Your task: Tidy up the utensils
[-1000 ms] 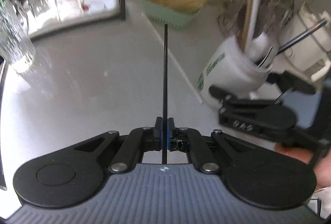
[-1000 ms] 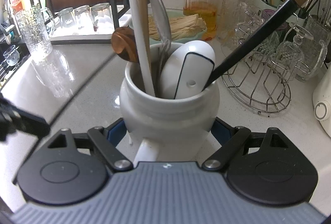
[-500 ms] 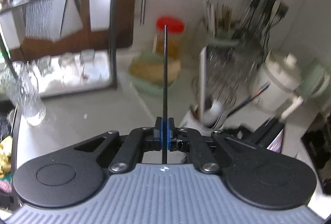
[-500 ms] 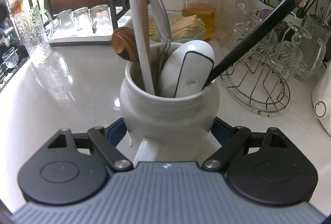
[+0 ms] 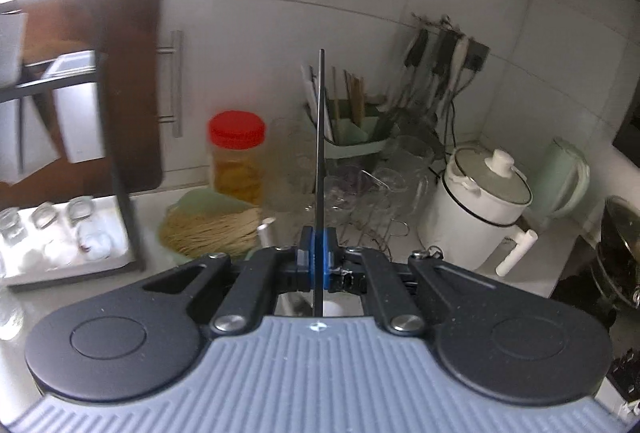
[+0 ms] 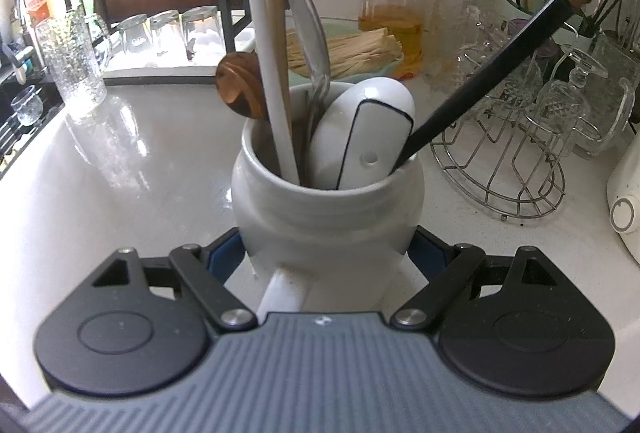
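Showing the left tongs (image 5: 319, 265) clamped low on a thin, stiff, light black rod (image 5: 321, 137), probably a chopstick, raised above the bench (image 6: 120, 161), while the right tongs (image 6: 328, 257) grip the heavy, breakable white ceramic utensil jar (image 6: 328, 209) at its belly.

Left gripper (image 5: 318, 265) jaws pinched together; right gripper (image 6: 326, 253) jaws wide, clamped.
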`<state>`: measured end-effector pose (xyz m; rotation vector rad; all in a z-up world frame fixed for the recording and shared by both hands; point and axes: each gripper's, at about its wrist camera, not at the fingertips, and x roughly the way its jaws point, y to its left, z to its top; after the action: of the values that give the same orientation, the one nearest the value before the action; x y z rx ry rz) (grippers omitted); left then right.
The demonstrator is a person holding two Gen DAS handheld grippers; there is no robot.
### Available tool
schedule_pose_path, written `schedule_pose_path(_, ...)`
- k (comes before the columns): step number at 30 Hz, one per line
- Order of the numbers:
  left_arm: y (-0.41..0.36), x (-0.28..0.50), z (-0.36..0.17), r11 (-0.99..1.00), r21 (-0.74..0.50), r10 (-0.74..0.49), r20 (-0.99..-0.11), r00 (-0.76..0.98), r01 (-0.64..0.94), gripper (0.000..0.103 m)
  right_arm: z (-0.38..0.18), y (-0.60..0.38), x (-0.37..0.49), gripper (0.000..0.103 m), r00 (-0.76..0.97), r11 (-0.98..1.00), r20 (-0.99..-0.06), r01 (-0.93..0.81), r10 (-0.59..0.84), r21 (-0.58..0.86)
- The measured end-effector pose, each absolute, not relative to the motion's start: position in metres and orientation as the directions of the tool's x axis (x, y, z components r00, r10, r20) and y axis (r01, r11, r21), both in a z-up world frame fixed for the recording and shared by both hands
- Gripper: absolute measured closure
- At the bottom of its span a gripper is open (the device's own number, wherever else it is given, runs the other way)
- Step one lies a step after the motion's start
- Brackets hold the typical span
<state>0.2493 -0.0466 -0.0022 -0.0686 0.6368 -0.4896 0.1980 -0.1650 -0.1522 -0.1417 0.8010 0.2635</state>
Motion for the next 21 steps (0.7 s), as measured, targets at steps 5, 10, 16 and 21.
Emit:
schedule_pose_path(5, -0.050, 0.259, -0.007, 0.862, -0.242, -0.494, -0.600, 0.629, 0.446, 0.099, -0.151, -0.166, 0.197, 0.013, 0.655, 0.950, -0.731, -0.310, 0.194, -0.026)
schedule_pose_path(10, -0.035, 0.259, 0.004, 0.851, -0.272, -0.503, -0.668, 0.548, 0.449, 0.099, -0.151, -0.167, 0.196, 0.013, 0.654, 0.947, -0.729, -0.320, 0.204, -0.022)
schedule_pose_path(16, -0.014, 0.247, 0.027, 0.827, -0.324, -0.526, -0.734, 0.431, 0.459, 0.099, -0.152, -0.170, 0.194, 0.013, 0.662, 0.944, -0.718, -0.329, 0.217, -0.019)
schedule_pose_path(21, -0.014, 0.238, 0.040, 0.791, -0.359, -0.545, -0.782, 0.303, 0.495, 0.099, -0.152, -0.170, 0.193, 0.013, 0.664, 0.941, -0.713, -0.338, 0.225, -0.019)
